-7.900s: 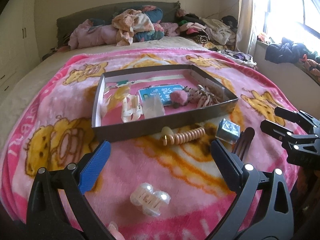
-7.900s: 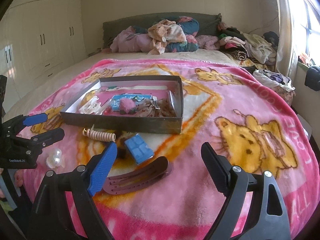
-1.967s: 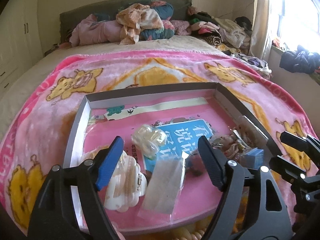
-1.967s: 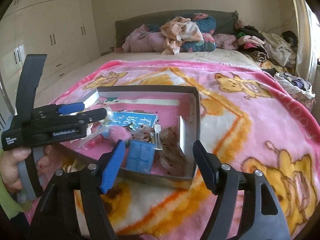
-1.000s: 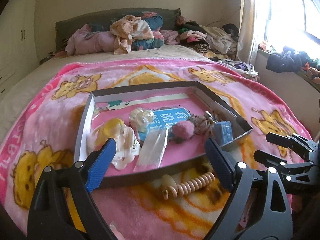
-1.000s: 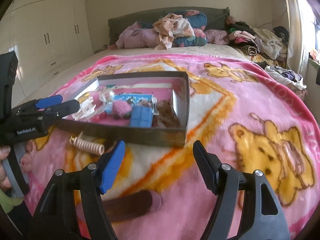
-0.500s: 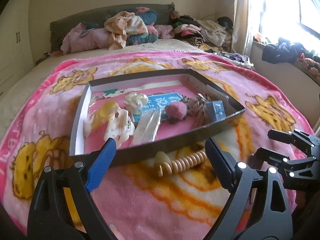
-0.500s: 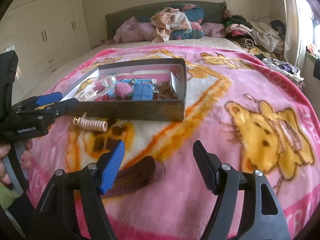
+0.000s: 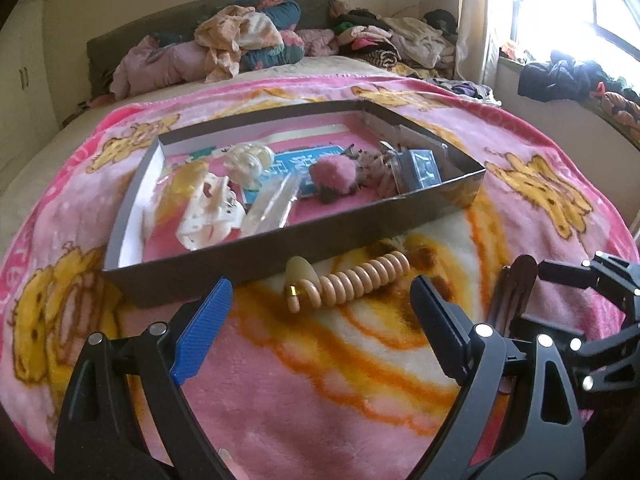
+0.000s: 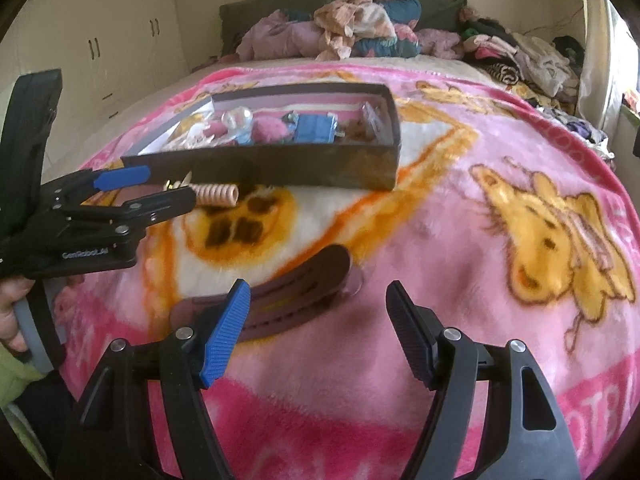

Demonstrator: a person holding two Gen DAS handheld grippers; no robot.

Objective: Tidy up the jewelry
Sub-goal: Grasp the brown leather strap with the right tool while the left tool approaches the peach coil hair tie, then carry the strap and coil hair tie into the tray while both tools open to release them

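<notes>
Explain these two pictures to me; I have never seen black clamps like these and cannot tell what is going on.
No robot here: a person holds a black two-finger gripper in each hand, each with a camera looking along its fingers. One picture is from the left gripper, the other from the right gripper. Both are open and hold nothing. They hover over a pink cartoon-bear blanket on a bed. On it sits a shallow dark cardboard tray holding hair clips, a pink pompom and a small blue box. Outside the tray lie a beige spiral hair coil and a long brown hair clip.
</notes>
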